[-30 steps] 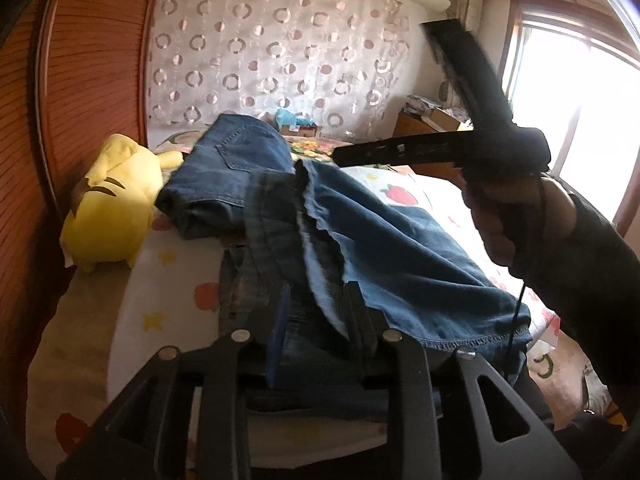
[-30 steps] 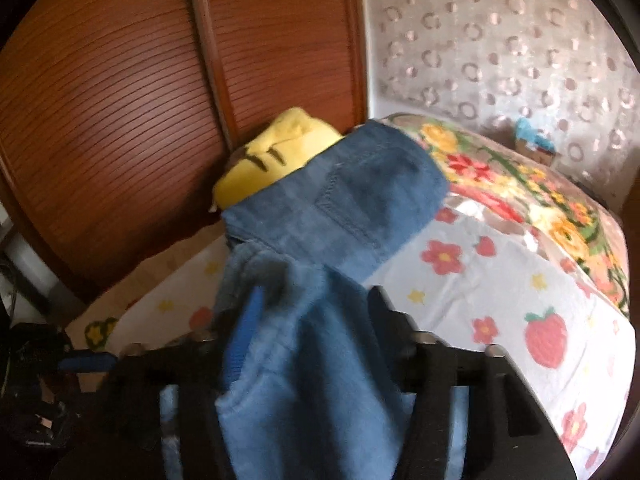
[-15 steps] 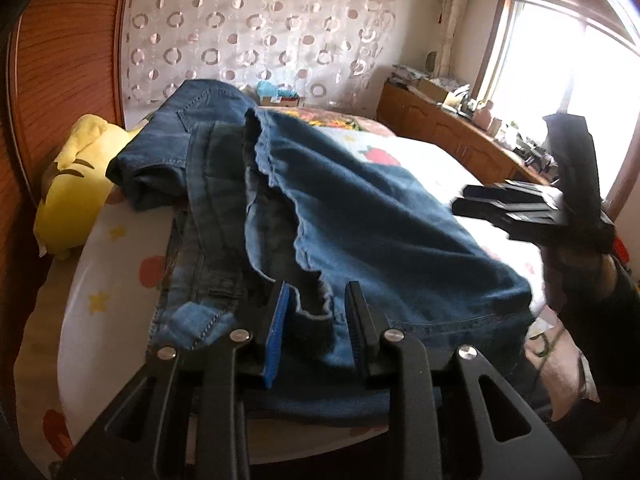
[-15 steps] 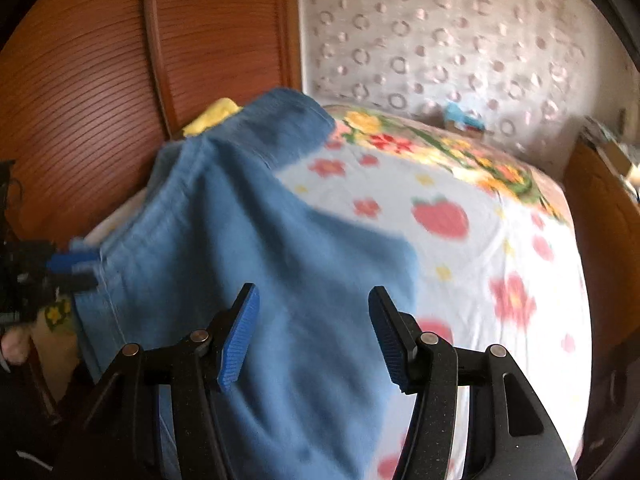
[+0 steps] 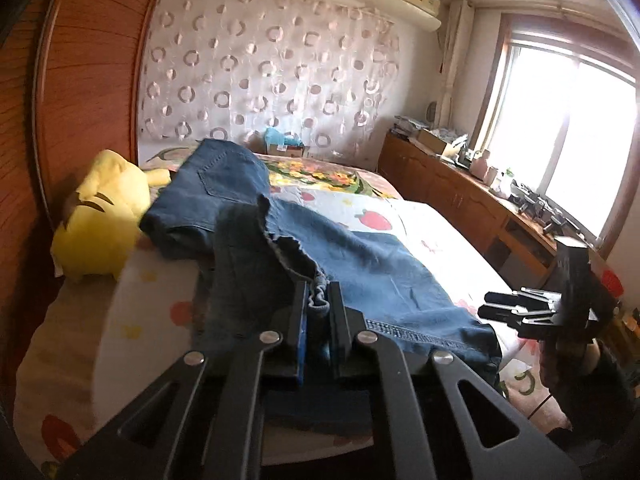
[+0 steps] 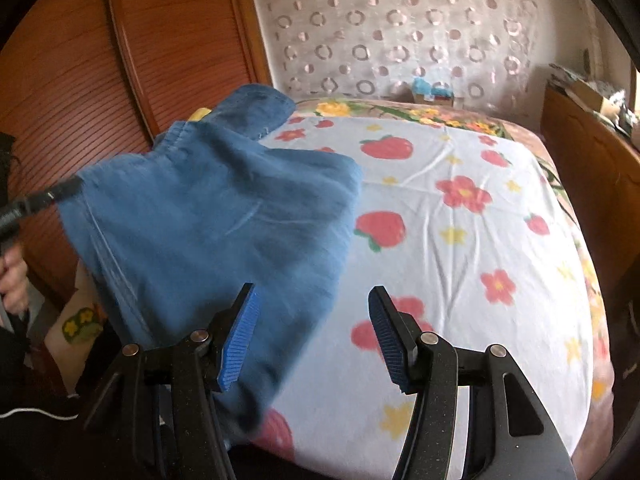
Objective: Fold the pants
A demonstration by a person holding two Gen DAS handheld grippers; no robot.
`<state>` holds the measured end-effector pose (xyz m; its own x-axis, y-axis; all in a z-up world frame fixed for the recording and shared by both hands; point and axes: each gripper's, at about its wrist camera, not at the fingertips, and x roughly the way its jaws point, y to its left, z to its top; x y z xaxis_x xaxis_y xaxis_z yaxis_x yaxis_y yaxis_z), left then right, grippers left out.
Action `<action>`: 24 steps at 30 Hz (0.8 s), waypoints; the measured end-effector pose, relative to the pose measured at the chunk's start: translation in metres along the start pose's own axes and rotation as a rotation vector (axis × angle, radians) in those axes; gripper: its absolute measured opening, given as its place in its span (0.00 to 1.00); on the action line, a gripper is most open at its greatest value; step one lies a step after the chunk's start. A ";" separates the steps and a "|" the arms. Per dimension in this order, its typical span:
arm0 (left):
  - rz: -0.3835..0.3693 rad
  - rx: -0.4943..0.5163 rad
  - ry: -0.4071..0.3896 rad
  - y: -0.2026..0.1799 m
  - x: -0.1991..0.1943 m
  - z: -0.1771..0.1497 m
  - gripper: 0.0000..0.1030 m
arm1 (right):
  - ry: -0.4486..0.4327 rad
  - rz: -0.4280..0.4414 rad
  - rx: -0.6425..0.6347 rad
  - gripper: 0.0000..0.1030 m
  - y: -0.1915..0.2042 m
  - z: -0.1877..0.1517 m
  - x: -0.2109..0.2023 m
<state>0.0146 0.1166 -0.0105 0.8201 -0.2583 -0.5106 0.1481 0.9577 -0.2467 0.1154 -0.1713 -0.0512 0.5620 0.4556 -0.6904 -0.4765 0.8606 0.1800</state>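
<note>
Blue denim pants point(image 5: 360, 268) lie partly folded on a bed with a fruit-and-flower sheet point(image 5: 432, 232). My left gripper point(image 5: 318, 308) is shut on a frayed edge of the pants at the near side and holds it raised. In the right wrist view the pants point(image 6: 208, 216) fill the left half of the bed. My right gripper point(image 6: 314, 332) is open and empty, hovering over the near edge of the pants and the sheet point(image 6: 460, 240). The right gripper also shows in the left wrist view point(image 5: 516, 312), off the right side of the bed.
A yellow plush toy point(image 5: 100, 224) lies at the bed's left by a wooden wardrobe point(image 5: 80, 80). A wooden sideboard point(image 5: 460, 196) with clutter runs along the right under a window. A patterned curtain point(image 5: 264, 80) hangs behind the bed.
My right gripper let go of the pants, opened wide and drew back toward the right of the bed. My left gripper closed tighter on the pants edge and lifted it.
</note>
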 end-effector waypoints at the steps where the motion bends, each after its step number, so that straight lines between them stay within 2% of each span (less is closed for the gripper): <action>1: 0.018 0.013 0.004 0.001 -0.003 -0.002 0.06 | -0.001 0.007 0.007 0.56 -0.001 -0.003 -0.003; 7: 0.069 0.008 0.106 0.014 0.021 -0.029 0.06 | 0.010 0.054 0.015 0.56 0.008 -0.013 -0.008; 12: 0.088 -0.004 0.148 0.020 0.034 -0.046 0.07 | 0.041 0.069 -0.003 0.56 0.017 -0.022 -0.004; 19: 0.086 -0.017 0.165 0.025 0.037 -0.055 0.08 | 0.110 0.076 0.006 0.56 0.021 -0.037 0.013; 24: 0.087 -0.027 0.172 0.027 0.039 -0.059 0.09 | 0.120 0.081 0.008 0.56 0.019 -0.039 0.013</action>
<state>0.0178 0.1246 -0.0855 0.7225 -0.1946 -0.6634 0.0639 0.9742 -0.2162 0.0869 -0.1578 -0.0844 0.4370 0.4936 -0.7519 -0.5111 0.8241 0.2440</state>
